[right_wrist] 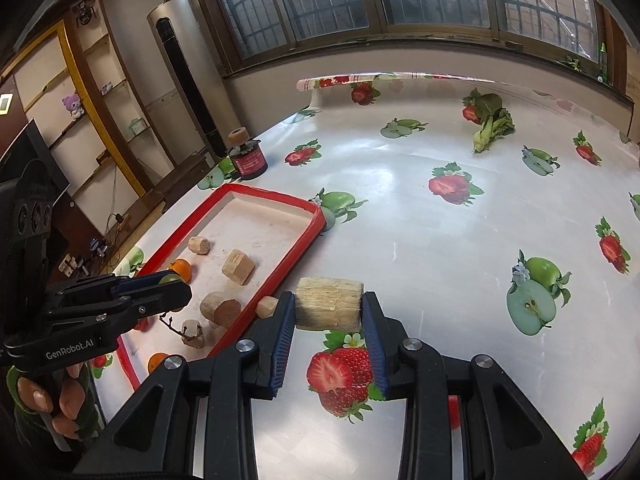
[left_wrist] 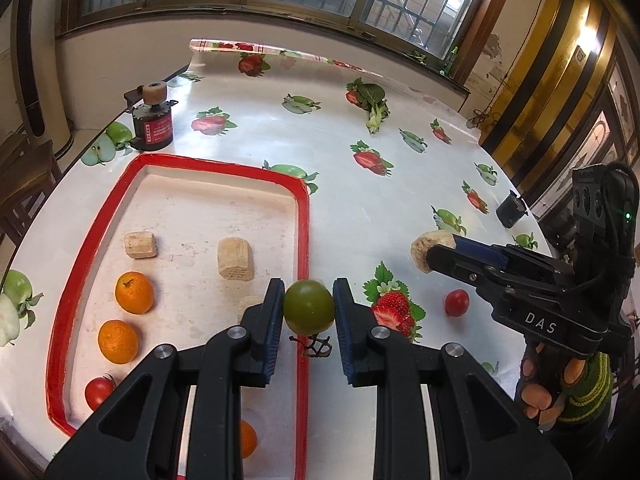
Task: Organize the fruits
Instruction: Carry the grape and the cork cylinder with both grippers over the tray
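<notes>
My left gripper [left_wrist: 308,307] is shut on a green tomato [left_wrist: 308,306], held above the right rim of the red-rimmed tray [left_wrist: 303,240]. A dry stem [left_wrist: 316,346] hangs below it. My right gripper [right_wrist: 329,307] is shut on a pale sugarcane chunk [right_wrist: 329,304], held above the tablecloth right of the tray [right_wrist: 280,272]. In the tray lie oranges [left_wrist: 134,292], a red tomato [left_wrist: 98,392] and cane chunks [left_wrist: 235,258]. A red cherry tomato [left_wrist: 457,302] lies on the cloth. The right gripper also shows in the left wrist view [left_wrist: 436,254].
A leafy green vegetable [left_wrist: 374,104] lies at the far side of the table. A black-and-red jar [left_wrist: 153,124] stands behind the tray. A small black cup [left_wrist: 510,210] sits near the right table edge. A small cane piece [right_wrist: 267,306] lies just outside the tray rim.
</notes>
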`<state>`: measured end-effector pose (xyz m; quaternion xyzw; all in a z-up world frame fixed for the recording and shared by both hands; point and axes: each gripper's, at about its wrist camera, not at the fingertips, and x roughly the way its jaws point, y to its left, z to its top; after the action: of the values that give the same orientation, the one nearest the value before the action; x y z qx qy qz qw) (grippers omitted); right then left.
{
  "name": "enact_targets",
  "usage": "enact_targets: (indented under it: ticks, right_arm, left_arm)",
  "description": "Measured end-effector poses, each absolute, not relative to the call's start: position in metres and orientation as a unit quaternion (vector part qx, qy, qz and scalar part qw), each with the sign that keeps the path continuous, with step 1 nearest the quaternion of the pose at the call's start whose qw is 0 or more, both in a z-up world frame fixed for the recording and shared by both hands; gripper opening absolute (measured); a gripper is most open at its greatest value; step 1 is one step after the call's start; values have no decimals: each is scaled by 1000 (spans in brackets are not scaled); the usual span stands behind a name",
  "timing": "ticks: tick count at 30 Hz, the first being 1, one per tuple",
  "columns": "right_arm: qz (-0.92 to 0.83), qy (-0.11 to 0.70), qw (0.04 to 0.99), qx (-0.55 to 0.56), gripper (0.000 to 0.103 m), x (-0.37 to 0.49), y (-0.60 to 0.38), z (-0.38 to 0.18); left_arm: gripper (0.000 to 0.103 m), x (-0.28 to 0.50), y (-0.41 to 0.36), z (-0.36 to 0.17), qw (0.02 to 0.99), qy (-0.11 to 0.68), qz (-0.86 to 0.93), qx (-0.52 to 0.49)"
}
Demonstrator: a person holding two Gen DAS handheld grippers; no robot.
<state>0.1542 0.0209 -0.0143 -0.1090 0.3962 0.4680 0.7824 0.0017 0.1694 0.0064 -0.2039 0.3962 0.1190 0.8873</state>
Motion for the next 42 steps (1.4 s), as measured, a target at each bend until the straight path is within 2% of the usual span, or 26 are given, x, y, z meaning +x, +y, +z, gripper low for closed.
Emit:
enact_targets:
  ticks: [22,42]
  right_arm:
    - [503,392,757,-144,34,133,97,-19]
    - [502,422,738,-162,34,151,179,-61]
  left_arm:
    - [22,-26,224,-11,873,397,158,-234]
    - [22,-10,236,-46,853,432,152,-251]
